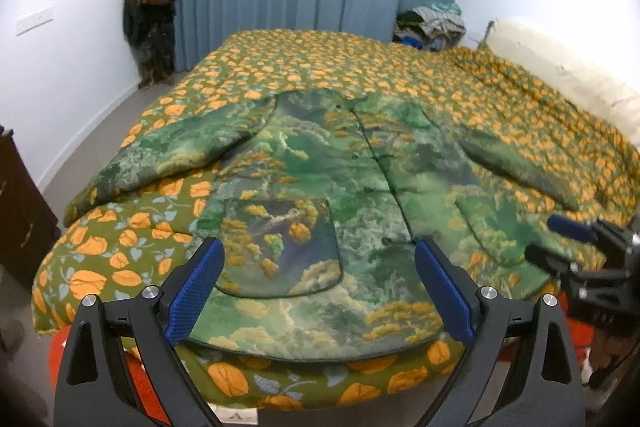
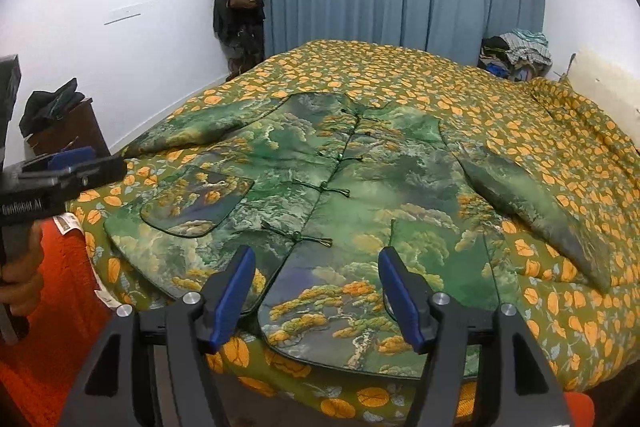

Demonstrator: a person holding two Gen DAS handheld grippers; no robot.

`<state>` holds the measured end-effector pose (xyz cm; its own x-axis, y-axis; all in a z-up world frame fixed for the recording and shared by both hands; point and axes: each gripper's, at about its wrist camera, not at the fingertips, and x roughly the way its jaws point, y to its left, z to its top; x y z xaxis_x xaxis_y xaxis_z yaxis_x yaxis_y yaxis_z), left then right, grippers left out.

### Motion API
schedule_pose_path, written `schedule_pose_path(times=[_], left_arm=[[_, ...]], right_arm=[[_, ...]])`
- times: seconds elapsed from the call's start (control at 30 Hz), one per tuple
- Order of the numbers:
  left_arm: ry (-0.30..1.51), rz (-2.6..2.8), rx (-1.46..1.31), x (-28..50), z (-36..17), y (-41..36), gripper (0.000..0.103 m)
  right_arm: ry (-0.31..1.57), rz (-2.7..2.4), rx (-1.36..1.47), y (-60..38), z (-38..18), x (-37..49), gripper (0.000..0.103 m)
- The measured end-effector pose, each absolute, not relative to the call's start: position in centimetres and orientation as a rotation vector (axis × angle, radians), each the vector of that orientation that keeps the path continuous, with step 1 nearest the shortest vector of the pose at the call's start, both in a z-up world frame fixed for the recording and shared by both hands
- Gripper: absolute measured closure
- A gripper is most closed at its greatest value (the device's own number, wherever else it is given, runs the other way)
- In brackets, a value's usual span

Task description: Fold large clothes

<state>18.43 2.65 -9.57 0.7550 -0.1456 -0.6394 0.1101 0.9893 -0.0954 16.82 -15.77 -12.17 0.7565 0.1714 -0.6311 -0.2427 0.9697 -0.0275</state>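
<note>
A green jacket (image 1: 340, 187) lay spread flat on the bed (image 1: 300, 67), both grippers' fingers wide and empty above its hem. Only the right wrist view showed the knotted fastenings (image 2: 320, 187) clearly, the left gripper (image 2: 72, 167) and the hand (image 2: 20, 267) holding it; the left view caught the right gripper (image 1: 560, 239) from the side.

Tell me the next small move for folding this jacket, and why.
Probably lower the left gripper onto the near hem of the green landscape-print quilted jacket and close on it. The jacket lies flat, fastened and unfolded on the orange-leaf bedspread, and both grippers, right gripper included, hover open above its hem.
</note>
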Motion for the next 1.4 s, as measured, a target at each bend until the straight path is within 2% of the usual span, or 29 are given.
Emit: schedule_pose_path(times=[0.33, 0.53, 0.6, 0.63, 0.87, 1.03, 1.1, 1.23, 1.4], left_arm=[[0.733, -0.205, 0.022, 16.9, -10.6, 0.1, 0.007], [0.816, -0.253, 0.031, 17.2, -11.3, -0.6, 0.007], [0.84, -0.239, 0.021, 17.6, -11.4, -0.1, 0.005], [0.855, -0.224, 0.011, 17.9, -11.4, 0.3, 0.0], [0.847, -0.051, -0.004, 19.5, -11.3, 6.0, 0.001], [0.918, -0.014, -0.17, 23.2, -12.8, 11.8, 0.001], [0.977, -0.05, -0.203, 24.8, -14.3, 12.9, 0.001], [1.076, -0.1, -0.241, 26.5, -17.5, 13.1, 0.001], [1.128, -0.068, -0.215, 26.8, -19.7, 12.5, 0.001]], right_arm=[[0.702, 0.162, -0.056, -17.6, -12.5, 17.1, 0.038], [0.691, 0.139, -0.066, -17.8, -12.5, 17.0, 0.038], [0.687, 0.128, -0.068, -18.0, -12.3, 17.0, 0.038], [0.682, 0.122, -0.063, -18.2, -12.2, 17.0, 0.038], [0.666, 0.029, -0.018, -23.2, -11.2, 16.4, 0.038], [0.763, -0.092, 0.033, -29.9, -12.5, 17.5, 0.038], [0.856, -0.124, 0.089, -33.1, -13.7, 18.9, 0.038], [1.013, -0.084, 0.17, -36.7, -16.9, 21.3, 0.038], [1.101, -0.026, 0.254, -38.0, -20.8, 23.5, 0.038]])
